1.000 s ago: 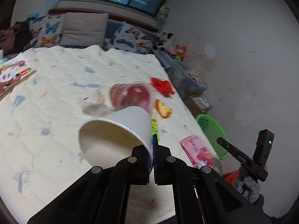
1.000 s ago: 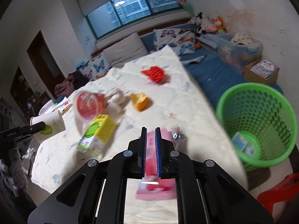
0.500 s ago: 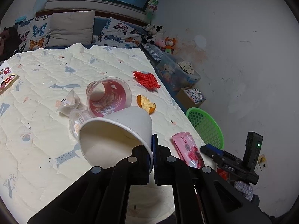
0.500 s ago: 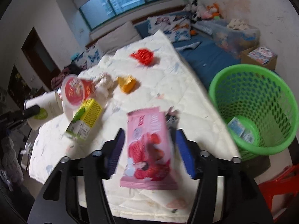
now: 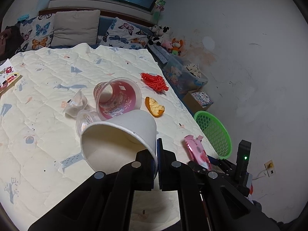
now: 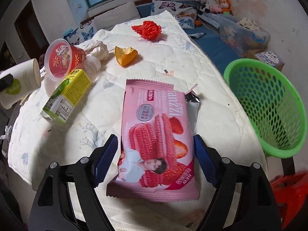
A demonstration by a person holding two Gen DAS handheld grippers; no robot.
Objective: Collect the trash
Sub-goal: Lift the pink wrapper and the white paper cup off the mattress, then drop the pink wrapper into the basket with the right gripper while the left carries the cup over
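On my far left, the left gripper (image 5: pixel 156 154) has its jaws pinched tight on the rim of a white paper cup (image 5: pixel 117 134), which lies tipped on its side in the air above the bed (image 5: pixel 48 115), mouth toward the camera. In the right wrist view the same cup (image 6: pixel 21 82) sits at the left edge, beside a red-printed plastic cup (image 6: pixel 61 59) lying on its side and a yellow-green drink carton (image 6: pixel 67 98). A crumpled clear wrapper (image 6: pixel 98 49) and an orange peel (image 6: pixel 125 55) lie further along the quilt, with a red mesh net (image 6: pixel 149 28) behind them. In the middle, I see the right gripper (image 6: pixel 155 155) with jaws spread wide, straddling the near end of a pink snack packet (image 6: pixel 157 140); neither pad clearly touches it. The packet lies flat near the bed's edge. To the right, off the bed, stands a green basket (image 6: pixel 269 107).
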